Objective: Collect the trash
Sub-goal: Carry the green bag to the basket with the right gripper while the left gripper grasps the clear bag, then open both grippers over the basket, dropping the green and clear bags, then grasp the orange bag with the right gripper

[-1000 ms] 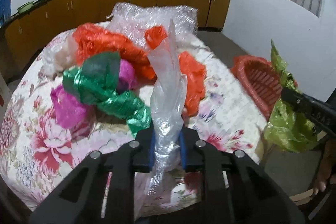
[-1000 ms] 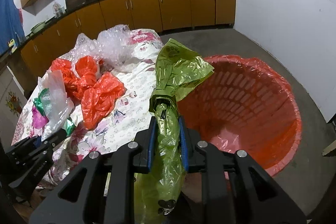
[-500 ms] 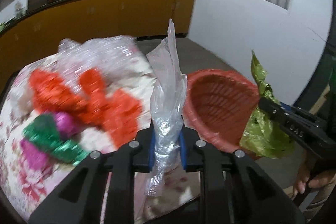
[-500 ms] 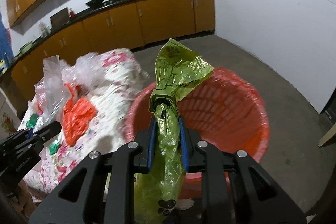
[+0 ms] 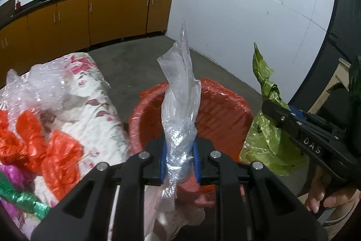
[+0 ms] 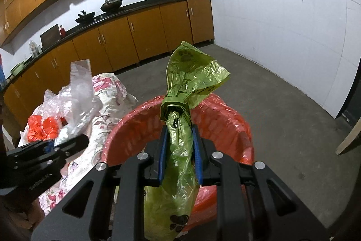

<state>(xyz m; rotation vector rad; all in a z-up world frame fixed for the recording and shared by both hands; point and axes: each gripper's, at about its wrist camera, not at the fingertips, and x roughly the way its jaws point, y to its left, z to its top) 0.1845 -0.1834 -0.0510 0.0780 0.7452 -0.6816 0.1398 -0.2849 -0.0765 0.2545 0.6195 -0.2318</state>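
My left gripper [image 5: 179, 156] is shut on a clear plastic bag [image 5: 180, 105] and holds it at the near rim of the red basket [image 5: 225, 110] lined with red plastic. My right gripper [image 6: 179, 150] is shut on a green plastic bag [image 6: 187, 83] over the same basket [image 6: 227, 125]. The green bag [image 5: 266, 141] and right gripper also show at the right in the left wrist view. The clear bag [image 6: 79, 92] and left gripper show at the left in the right wrist view.
A table with a floral cloth [image 5: 90, 105] stands left of the basket, bearing orange bags [image 5: 52, 150], a magenta bag [image 5: 11, 175], green foil [image 5: 22, 198] and clear bubble wrap [image 5: 38, 85]. Kitchen cabinets [image 6: 144, 37] line the back wall. Grey concrete floor [image 6: 282, 105] lies beyond.
Both grippers have swung right from the table to the red basket, each carrying its bag. The basket now fills the middle of both views.
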